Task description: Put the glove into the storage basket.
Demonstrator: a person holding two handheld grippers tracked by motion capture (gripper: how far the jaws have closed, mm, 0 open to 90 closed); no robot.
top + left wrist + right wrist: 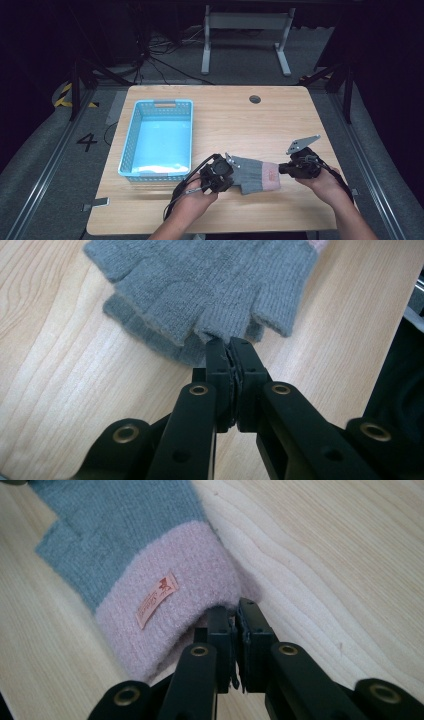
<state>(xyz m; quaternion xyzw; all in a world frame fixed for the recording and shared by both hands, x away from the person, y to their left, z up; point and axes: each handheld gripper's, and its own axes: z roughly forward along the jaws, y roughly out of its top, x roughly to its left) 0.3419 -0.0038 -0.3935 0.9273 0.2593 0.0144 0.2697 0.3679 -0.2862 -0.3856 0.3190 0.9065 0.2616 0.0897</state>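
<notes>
1. High view: the glove (254, 174) is laid flat near the table's (235, 120) front edge, between the two grippers; its long axis is run left to right, finger end toward the left gripper (223, 171), pink cuff toward the right gripper (284, 170); the basket (157, 139) is set to the left, nearer the left hand.

2. Left gripper view: the jaws are clenched on a finger tip of the glove (210, 285), it is judged.

3. Right gripper view: the jaws are closed at the rim of the cuff (175, 610); whether fabric is pinched cannot be told.
</notes>
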